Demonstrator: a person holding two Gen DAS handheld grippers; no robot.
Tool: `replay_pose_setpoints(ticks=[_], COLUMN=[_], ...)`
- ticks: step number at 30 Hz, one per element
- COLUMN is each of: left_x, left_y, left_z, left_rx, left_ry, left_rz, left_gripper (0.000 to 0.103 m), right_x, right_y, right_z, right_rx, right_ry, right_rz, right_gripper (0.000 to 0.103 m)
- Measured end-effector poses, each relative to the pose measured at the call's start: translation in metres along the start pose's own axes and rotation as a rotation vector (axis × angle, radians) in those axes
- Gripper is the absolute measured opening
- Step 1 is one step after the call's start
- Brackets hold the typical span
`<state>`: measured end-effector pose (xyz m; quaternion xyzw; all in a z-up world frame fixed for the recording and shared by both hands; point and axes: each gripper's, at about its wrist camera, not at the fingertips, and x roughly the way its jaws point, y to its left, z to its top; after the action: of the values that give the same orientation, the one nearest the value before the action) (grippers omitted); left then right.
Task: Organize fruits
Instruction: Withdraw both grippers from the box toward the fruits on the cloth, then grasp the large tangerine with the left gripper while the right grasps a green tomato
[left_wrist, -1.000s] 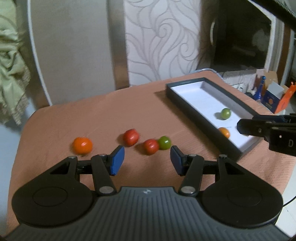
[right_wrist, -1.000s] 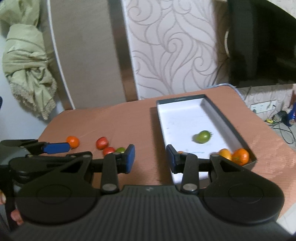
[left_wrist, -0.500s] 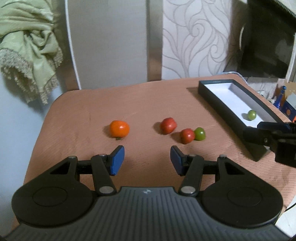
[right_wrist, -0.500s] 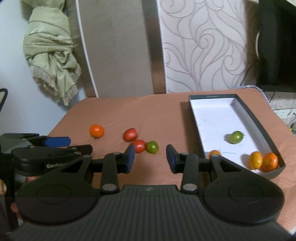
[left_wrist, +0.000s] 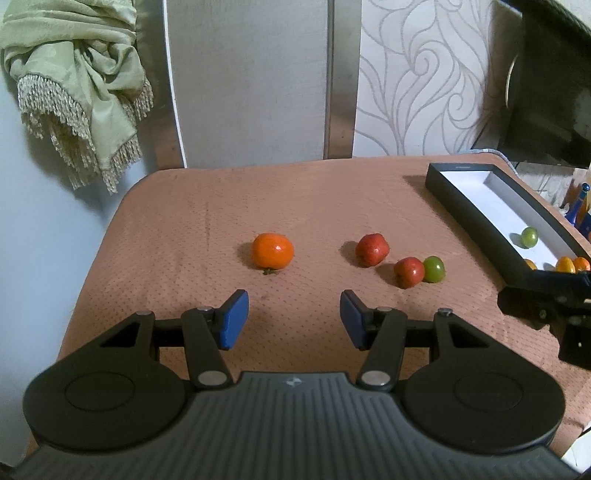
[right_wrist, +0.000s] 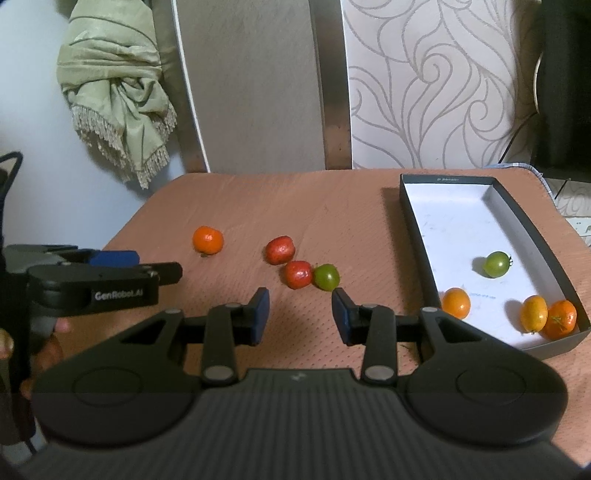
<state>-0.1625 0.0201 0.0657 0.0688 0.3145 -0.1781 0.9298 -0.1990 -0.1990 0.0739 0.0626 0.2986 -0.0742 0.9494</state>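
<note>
Right wrist view: four loose fruits lie on the salmon-pink textured tablecloth (right_wrist: 332, 206): a round orange fruit (right_wrist: 208, 240), two red fruits (right_wrist: 279, 250) and a small green fruit (right_wrist: 326, 277) touching the nearer red one. The shallow black tray with a white floor (right_wrist: 413, 218) holds one green tomato (right_wrist: 496, 264) and three orange fruits (right_wrist: 456, 303). "GenRobot.AI" is printed on the left gripper (left_wrist: 293, 317); its jaws stand apart, empty. The right gripper (right_wrist: 300, 315) likewise gapes on nothing.

Each gripper (left_wrist: 293, 318) is showing a ribbed black body, 2 round black discs, silver screws and 2 blue pads (left_wrist: 233, 319). The left gripper (right_wrist: 114, 258) is bearing white "GenRobot.AI" lettering on its side.
</note>
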Motion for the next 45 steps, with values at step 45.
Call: replay_pose_setpoints(ticks=[45], left_x=[0.085], left_y=[0.014], left_z=[0.014], left_rx=[-0.001], left_ry=[0.032], left_rz=[0.061], left_gripper=[0.061], right_x=[0.054], right_y=[-0.024], right_z=[0.012], right_rx=[-0.031], right_ry=[0.078], right_rz=[-0.06], right_gripper=[0.039])
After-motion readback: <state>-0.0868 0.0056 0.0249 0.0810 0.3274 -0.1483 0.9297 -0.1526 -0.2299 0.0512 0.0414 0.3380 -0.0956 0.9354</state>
